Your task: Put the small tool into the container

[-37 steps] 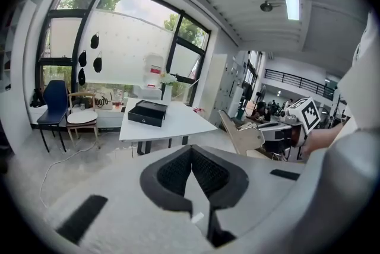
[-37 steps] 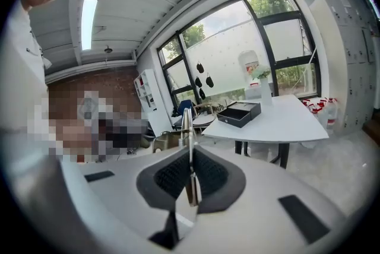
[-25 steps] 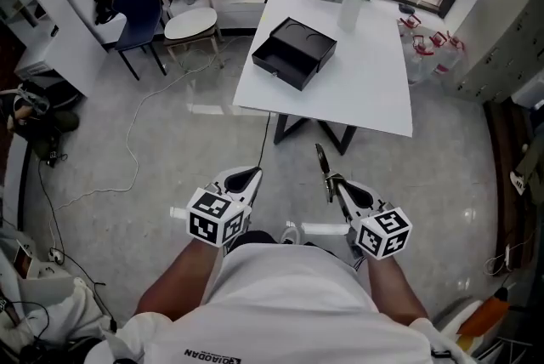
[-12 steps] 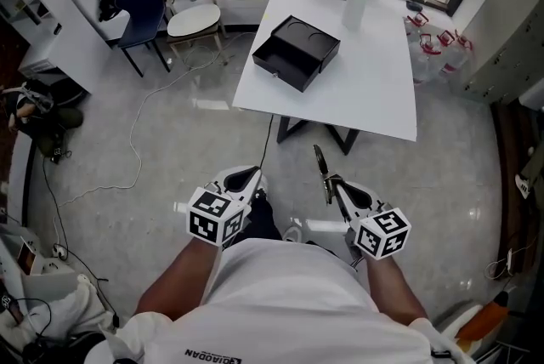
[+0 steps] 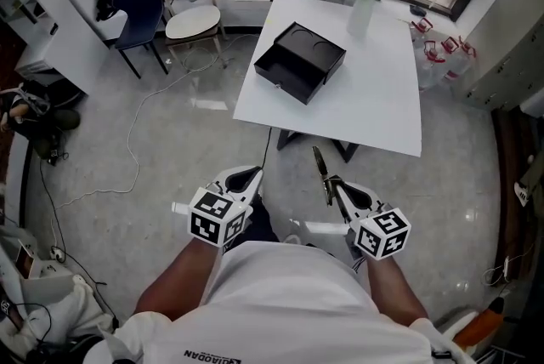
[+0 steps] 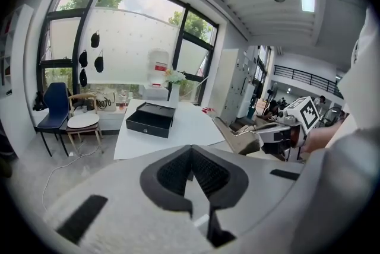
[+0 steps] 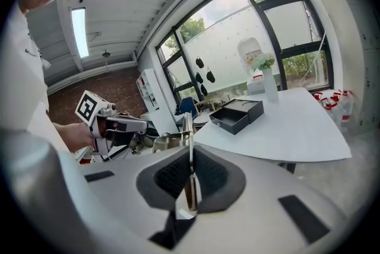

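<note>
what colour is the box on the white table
Black; the box shows best in the head view.

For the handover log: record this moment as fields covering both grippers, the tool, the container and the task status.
left gripper: fingers together, nothing between them
right gripper: fingers shut on the small tool
small tool: thin, metallic, tip pointing toward the table
container: black, open, on the white table, well ahead of both grippers
task status: tool not yet in container
</note>
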The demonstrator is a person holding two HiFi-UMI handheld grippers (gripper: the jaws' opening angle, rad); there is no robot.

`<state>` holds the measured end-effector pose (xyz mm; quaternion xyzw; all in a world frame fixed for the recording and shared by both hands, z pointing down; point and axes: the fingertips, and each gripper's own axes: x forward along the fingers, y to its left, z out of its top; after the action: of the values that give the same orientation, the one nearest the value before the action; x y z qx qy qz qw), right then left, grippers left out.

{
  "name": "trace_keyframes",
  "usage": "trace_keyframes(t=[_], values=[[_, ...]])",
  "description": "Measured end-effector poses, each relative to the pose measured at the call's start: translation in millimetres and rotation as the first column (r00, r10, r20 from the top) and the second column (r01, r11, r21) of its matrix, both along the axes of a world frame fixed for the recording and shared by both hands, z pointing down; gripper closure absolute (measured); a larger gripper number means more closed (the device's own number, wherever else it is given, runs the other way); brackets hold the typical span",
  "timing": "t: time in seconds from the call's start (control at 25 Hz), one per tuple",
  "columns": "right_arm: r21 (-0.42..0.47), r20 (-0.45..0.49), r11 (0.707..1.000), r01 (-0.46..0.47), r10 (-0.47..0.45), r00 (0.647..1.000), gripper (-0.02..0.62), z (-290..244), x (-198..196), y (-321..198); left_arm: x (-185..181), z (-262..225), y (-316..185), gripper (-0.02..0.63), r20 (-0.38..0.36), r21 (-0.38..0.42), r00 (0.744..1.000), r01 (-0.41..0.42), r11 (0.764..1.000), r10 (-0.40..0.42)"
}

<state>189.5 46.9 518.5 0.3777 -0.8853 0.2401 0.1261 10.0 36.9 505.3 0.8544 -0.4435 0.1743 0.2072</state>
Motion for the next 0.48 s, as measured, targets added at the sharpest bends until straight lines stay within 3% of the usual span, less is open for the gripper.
trace_keyframes(t=[0.24, 0.48], values=[[-0.005, -0.016, 1.000, -0.003, 0.003, 1.000, 0.583, 0, -20, -45, -20, 8, -44, 0.597, -0.007, -0.024, 1.000, -0.004, 1.000, 0.004], [-0.005, -0.044, 1.000, -0.031, 0.031, 0.999, 0.583, -6, -43, -99, -42, -3, -109, 0.597, -0.007, -0.001, 0.999, -0.041, 0.999, 0.041]])
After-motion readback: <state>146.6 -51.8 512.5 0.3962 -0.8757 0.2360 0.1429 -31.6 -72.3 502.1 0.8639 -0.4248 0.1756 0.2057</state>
